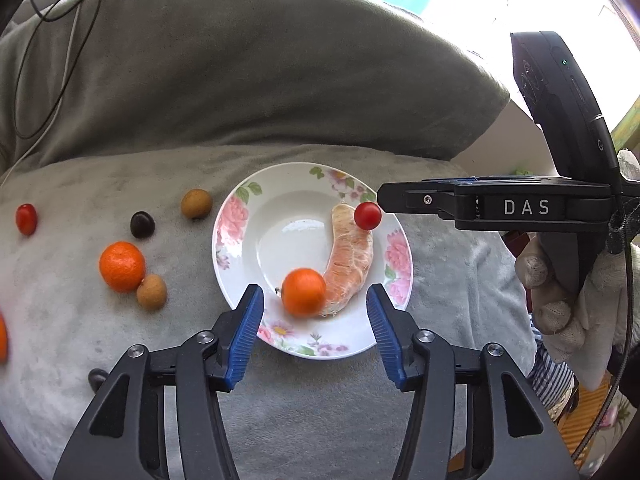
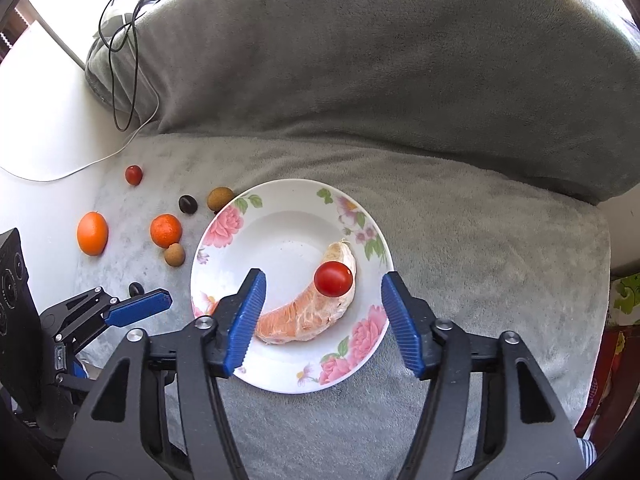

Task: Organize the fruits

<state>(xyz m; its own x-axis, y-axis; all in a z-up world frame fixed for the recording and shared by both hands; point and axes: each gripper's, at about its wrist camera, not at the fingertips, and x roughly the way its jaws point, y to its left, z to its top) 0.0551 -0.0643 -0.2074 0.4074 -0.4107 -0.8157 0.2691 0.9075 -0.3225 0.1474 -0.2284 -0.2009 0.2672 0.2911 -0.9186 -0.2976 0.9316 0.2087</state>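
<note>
1. Left gripper [image 1: 315,330] released, jaws wide, low over near rim of plate [image 1: 240,280]; mandarin [image 1: 303,291] blurred between its tips, over plate, apparently dropping.
2. Right gripper [image 2: 322,320] likewise spread, empty; tomato [image 2: 333,279] mid-air just ahead, over pomelo wedge [image 2: 304,316] on plate.
3. Left of plate: loose mandarin [image 1: 122,266], longans, dark fruit, nearer left gripper.
</note>
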